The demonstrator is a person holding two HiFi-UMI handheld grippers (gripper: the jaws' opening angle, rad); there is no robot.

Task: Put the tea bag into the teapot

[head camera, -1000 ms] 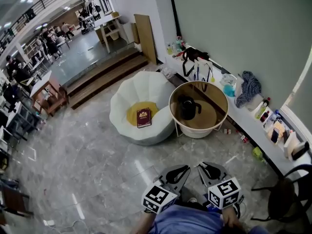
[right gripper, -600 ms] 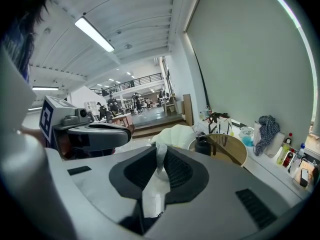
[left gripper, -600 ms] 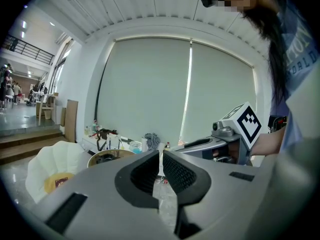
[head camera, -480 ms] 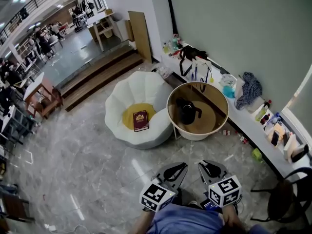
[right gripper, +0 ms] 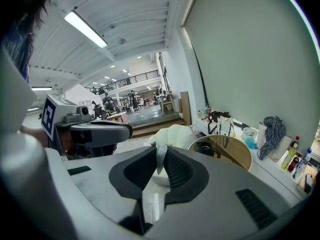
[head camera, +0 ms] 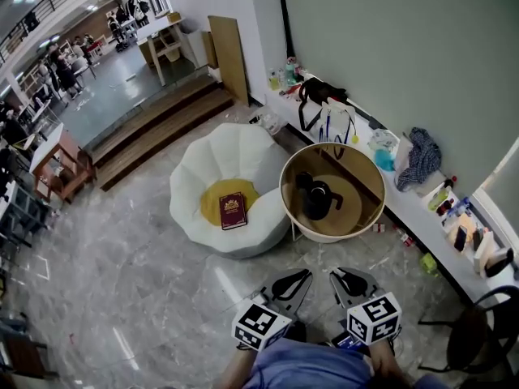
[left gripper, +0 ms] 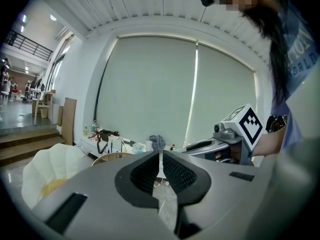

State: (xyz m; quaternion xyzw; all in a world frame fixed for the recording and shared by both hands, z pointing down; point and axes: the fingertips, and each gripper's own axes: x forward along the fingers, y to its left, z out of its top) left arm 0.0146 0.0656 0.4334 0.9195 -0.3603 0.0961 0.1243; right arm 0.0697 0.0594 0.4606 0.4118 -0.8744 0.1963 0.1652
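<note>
Because likely limp, featherlight and tearable, grip tea bag (right gripper: pixel 160 161) gently by its edge, with right claw (right gripper: pixel 161 148) clamped there and left claw (left gripper: pixel 161 153) pinched on a thin white strip (left gripper: pixel 160 166).

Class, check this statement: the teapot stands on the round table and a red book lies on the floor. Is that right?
Not quite. The book lies on the yellow cushion of the white chair, not on the floor, as the head view shows. The teapot does stand on the round table.
</note>
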